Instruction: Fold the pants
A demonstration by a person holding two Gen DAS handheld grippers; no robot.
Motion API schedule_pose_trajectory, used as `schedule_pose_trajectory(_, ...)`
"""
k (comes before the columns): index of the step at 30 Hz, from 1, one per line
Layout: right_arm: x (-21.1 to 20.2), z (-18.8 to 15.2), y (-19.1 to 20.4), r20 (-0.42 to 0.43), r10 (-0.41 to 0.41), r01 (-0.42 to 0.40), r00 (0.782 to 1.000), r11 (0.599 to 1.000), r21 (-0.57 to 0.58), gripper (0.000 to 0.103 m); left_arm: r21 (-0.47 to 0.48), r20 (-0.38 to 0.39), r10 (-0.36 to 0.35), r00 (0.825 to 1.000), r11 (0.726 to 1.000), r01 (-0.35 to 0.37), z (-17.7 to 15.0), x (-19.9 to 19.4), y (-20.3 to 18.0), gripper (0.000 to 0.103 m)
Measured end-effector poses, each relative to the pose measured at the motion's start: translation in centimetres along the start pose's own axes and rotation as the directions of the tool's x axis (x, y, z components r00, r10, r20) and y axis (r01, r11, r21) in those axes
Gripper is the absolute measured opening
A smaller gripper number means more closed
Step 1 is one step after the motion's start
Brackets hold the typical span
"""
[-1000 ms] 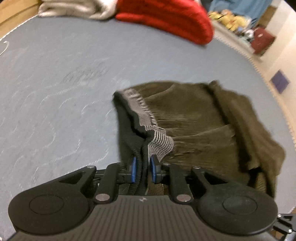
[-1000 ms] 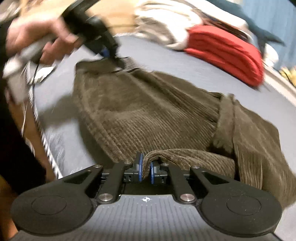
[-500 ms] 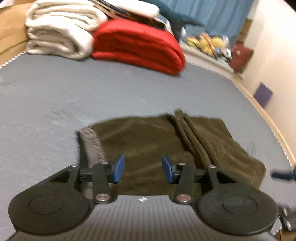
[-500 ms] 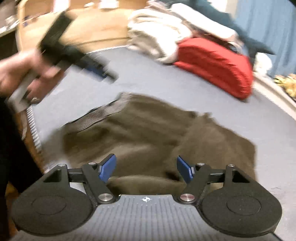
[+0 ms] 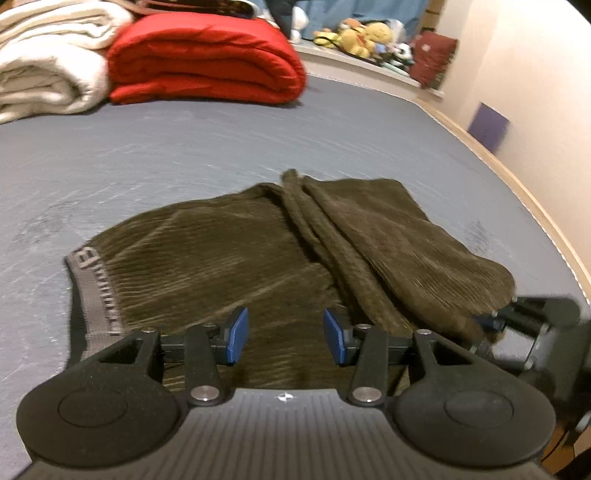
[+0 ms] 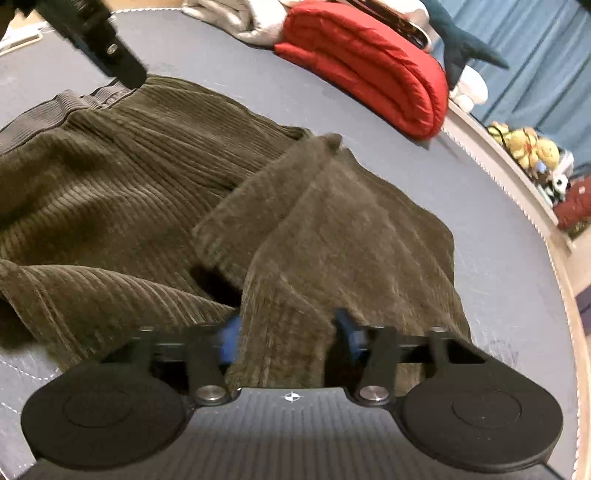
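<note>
Olive corduroy pants lie folded on the grey-blue mattress, their grey elastic waistband at the left. My left gripper hovers over their near edge, open, its blue pads apart with only flat cloth below. In the right wrist view the doubled leg part forms a raised fold. My right gripper straddles that fold and its jaws are closing, the blurred pads meeting its sides. The left gripper shows dark above the waistband. The right gripper sits at the pants' near right corner.
A folded red blanket and a rolled white blanket lie at the far end of the mattress. Plush toys line a ledge behind. The mattress's right edge runs along a pale wall.
A second ago both grippers were shut on the pants and holding them up. Both let go and the pants dropped flat. The right gripper shifted to the leg fold and narrowed around it.
</note>
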State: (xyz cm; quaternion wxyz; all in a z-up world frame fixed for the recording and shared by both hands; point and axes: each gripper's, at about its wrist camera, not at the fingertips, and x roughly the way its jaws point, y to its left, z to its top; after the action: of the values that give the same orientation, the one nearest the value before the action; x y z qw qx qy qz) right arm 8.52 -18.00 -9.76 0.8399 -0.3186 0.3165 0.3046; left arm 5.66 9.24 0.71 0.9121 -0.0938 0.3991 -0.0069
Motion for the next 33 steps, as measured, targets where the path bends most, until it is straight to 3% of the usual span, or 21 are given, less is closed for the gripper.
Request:
schedule_pose_trajectory(3, -2.3, -0.5, -2.8, 0.038, 0.005, -0.007, 0.999, 0.997, 0.073, 0.017, 0.048, -0.022, -0.042, 0.999, 0.998, 0.043, -0.7, 0.9, -1.3, 0.050)
schedule_pose_trajectory(8, -7.7, -4.7, -11.3, 0.072, -0.021, 0.002, 0.997, 0.967, 0.256, 0.017, 0.121, -0.081, -0.132, 0.988, 0.983, 0.141, -2.8, 1.8, -3.9, 0.050)
schedule_pose_trajectory(11, -10.0, -10.3, -18.1, 0.016, -0.008, -0.001, 1.000, 0.878, 0.479, 0.015, 0.164, -0.158, -0.207, 0.965, 0.959, 0.233, -4.2, 2.5, -5.4, 0.050)
schedule_pose_trajectory(13, -10.6, -14.4, -20.2, -0.046, 0.078, -0.040, 0.996, 0.832, 0.553, 0.015, 0.207, -0.223, -0.229, 0.948, 0.939, 0.275, -5.2, 3.3, -6.5, 0.050)
schedule_pose_trajectory(15, -10.5, -17.4, -19.6, -0.130, 0.143, -0.052, 0.981, 0.846, 0.531, 0.018, 0.239, -0.277, -0.228, 0.934, 0.925, 0.296, -6.6, 4.1, -7.8, 0.050)
schedule_pose_trajectory(17, -10.3, -18.6, -18.3, -0.179, 0.137, -0.035, 0.974, 0.876, 0.480, 0.029, 0.254, -0.325, -0.215, 0.921, 0.918, 0.304, -7.6, 5.1, -8.6, 0.050)
schedule_pose_trajectory(19, -10.8, -18.3, -17.7, -0.163, 0.096, -0.016, 0.982, 0.900, 0.435, 0.036, 0.277, -0.371, -0.195, 0.908, 0.910, 0.309, -8.5, 6.1, -9.5, 0.050)
schedule_pose_trajectory(20, -11.3, -17.9, -17.9, -0.128, 0.082, -0.020, 0.988, 0.905, 0.425, 0.038, 0.301, -0.392, -0.176, 0.903, 0.903, 0.307, -8.9, 6.5, -9.9, 0.050)
schedule_pose_trajectory(22, -12.4, -16.8, -18.2, -0.033, 0.049, -0.030, 0.998, 0.902, 0.431, 0.053, 0.340, -0.419, -0.153, 0.895, 0.888, 0.310, -9.9, 7.2, -10.5, 0.051)
schedule_pose_trajectory(25, -12.3, -14.7, -18.1, 0.089, -0.002, -0.038, 0.996, 0.892, 0.451, 0.065, 0.370, -0.420, -0.151, 0.895, 0.872, 0.321, -10.4, 7.3, -10.4, 0.052)
schedule_pose_trajectory(28, -9.2, -11.8, -16.4, 0.114, -0.005, -0.046, 0.993, 0.899, 0.436, 0.066, 0.326, -0.422, -0.178, 0.889, 0.885, 0.332, -10.2, 7.5, -9.7, 0.052)
schedule_pose_trajectory(33, -3.0, -6.9, -9.3, 0.116, 0.010, -0.033, 0.993, 0.980, 0.198, 0.066, 0.284, -0.420, -0.201, 0.885, 0.897, 0.339, -9.4, 7.1, -7.7, 0.052)
